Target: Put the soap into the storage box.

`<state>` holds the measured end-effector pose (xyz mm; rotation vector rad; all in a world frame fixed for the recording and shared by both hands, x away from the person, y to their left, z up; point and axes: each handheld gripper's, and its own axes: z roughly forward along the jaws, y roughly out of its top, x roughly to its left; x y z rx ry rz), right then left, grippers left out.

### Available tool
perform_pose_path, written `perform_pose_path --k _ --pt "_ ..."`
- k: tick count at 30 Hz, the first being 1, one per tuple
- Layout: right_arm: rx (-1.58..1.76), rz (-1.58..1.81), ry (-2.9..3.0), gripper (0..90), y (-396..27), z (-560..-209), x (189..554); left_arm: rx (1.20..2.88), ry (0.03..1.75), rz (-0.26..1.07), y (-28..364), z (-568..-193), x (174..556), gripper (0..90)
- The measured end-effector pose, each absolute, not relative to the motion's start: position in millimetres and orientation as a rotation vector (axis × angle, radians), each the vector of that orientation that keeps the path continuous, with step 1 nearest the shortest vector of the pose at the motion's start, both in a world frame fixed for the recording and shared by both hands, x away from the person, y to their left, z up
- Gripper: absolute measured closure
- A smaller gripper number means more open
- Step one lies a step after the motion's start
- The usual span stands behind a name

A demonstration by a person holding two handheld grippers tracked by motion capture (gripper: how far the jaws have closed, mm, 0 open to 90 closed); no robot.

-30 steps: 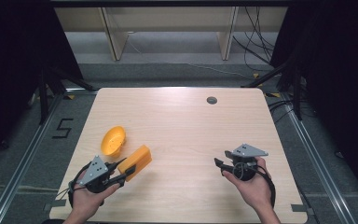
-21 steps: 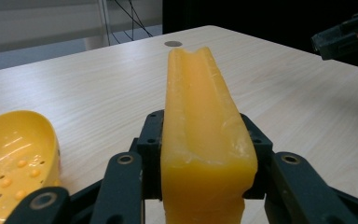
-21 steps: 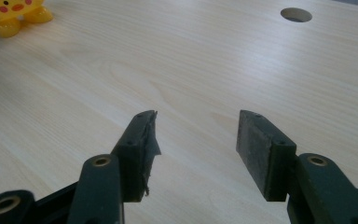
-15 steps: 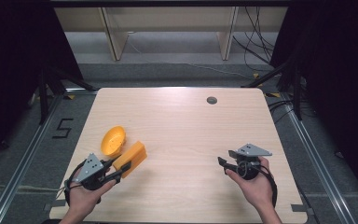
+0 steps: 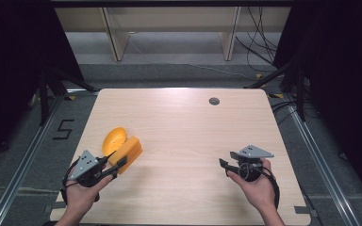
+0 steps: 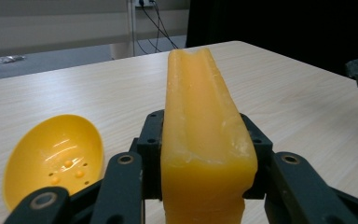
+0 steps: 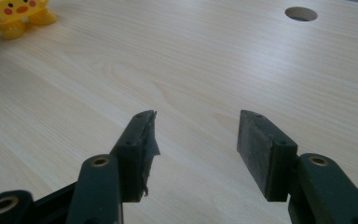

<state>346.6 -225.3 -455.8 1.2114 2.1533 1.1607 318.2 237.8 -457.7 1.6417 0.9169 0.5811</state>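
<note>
Jaws of the left gripper [image 5: 115, 165] clamp an orange sponge block [image 6: 205, 135], held just above the table [image 5: 188, 127] at its near left, just beside a yellow egg-shaped shell [image 5: 114, 140]. Jaws of the right gripper [image 5: 224, 163] have just been opening and stand fairly wide with nothing between them. I judge the block is being carried, so the next move calls for setting it down or passing it across.

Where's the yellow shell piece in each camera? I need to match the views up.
High view: yellow shell at the table's left, just behind the orange block.
Left gripper view: lower left, hollow side showing, left of the block.
Right gripper view: top-left corner, a painted face showing; probably the same piece.
Shared landmark: round hole in the tabletop, top right in the right gripper view.
</note>
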Motion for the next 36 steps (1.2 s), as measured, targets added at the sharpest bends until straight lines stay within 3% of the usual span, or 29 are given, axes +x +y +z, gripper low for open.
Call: perform_pose_path --k 36 --pt "1.195 1.164 2.194 46.7 -222.8 -456.8 346.8 1.500 1.134 0.751 260.7 -456.5 332.1 60.3"
